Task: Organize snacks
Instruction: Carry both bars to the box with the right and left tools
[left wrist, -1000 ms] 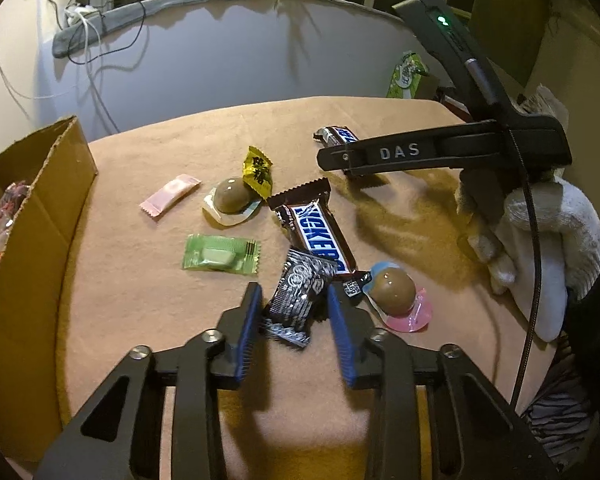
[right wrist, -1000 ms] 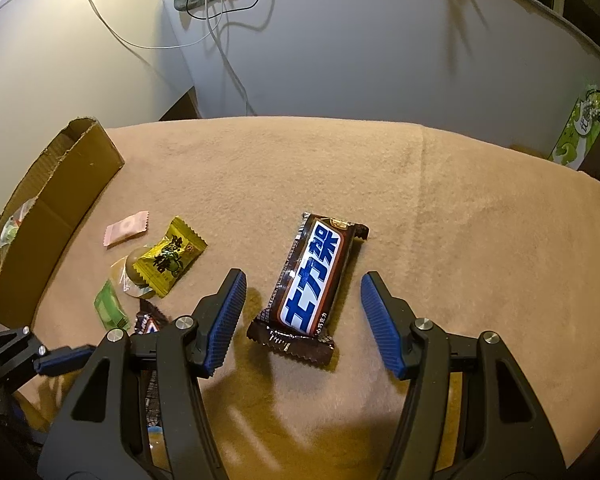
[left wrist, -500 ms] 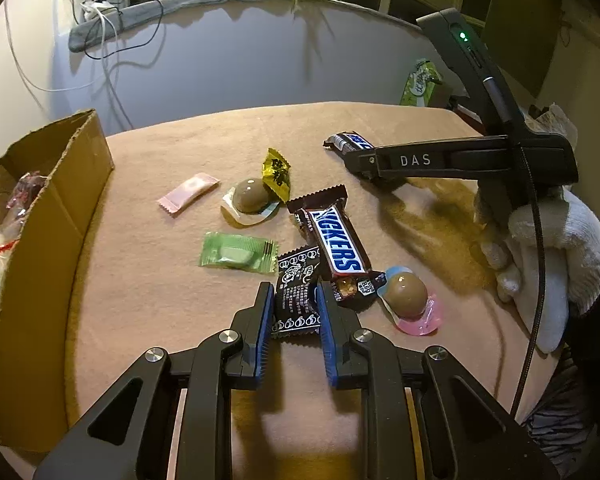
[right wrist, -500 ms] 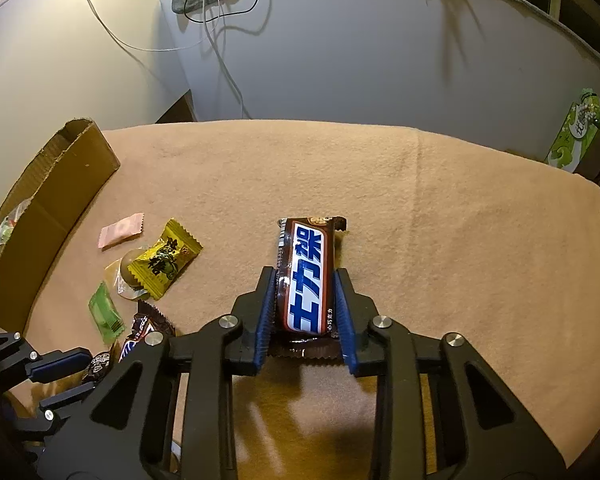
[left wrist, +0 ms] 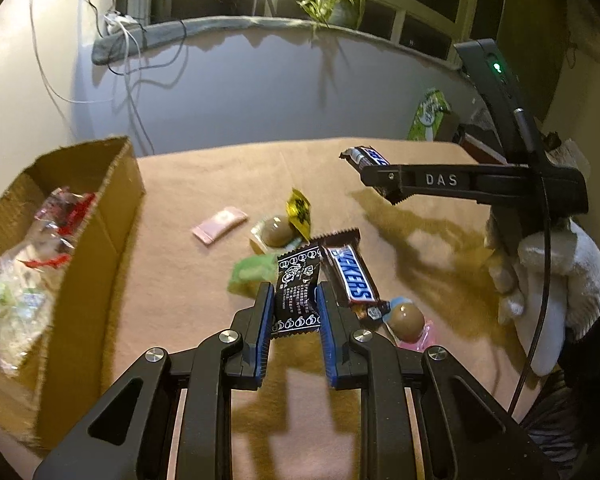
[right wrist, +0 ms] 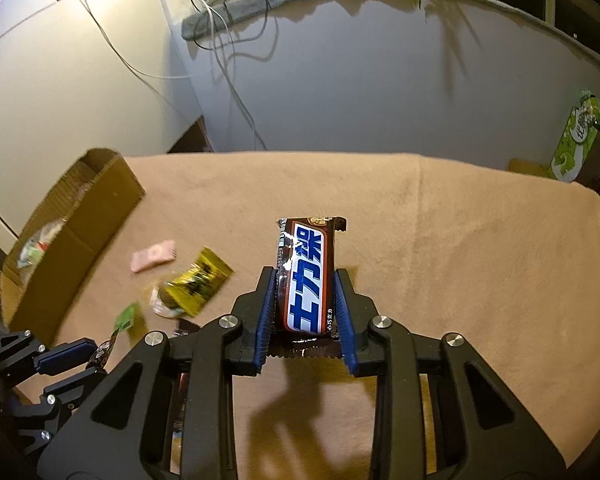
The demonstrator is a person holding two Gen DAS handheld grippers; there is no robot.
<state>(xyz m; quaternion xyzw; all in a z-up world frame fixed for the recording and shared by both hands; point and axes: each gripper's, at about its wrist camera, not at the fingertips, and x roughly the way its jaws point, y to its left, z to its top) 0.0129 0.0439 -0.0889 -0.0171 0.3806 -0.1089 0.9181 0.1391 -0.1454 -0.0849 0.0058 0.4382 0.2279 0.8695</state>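
In the left wrist view my left gripper (left wrist: 294, 293) is shut on a black snack packet with white print (left wrist: 296, 284) and holds it just above the tan tablecloth. My right gripper (right wrist: 306, 282) is shut on a brown chocolate bar with a blue-and-white label (right wrist: 308, 264), tilted up off the cloth. From the left wrist the right gripper (left wrist: 374, 172) shows side-on at the right with that chocolate bar (left wrist: 366, 156) sticking out of it, and a white-gloved hand (left wrist: 548, 280) carries it. The left gripper (right wrist: 66, 360) appears low on the left in the right wrist view.
An open cardboard box (left wrist: 100, 216) with bagged snacks stands at the left. On the cloth lie a Snickers bar (left wrist: 350, 276), a green packet (left wrist: 250, 270), a pink packet (left wrist: 219, 225), a yellow packet (left wrist: 299, 212) and two chocolate balls (left wrist: 276, 232). A green carton (left wrist: 430, 114) stands at the far right.
Both grippers closed from open onto their snacks. The left one has risen with the black packet; the right one has tipped the chocolate bar up off the cloth.
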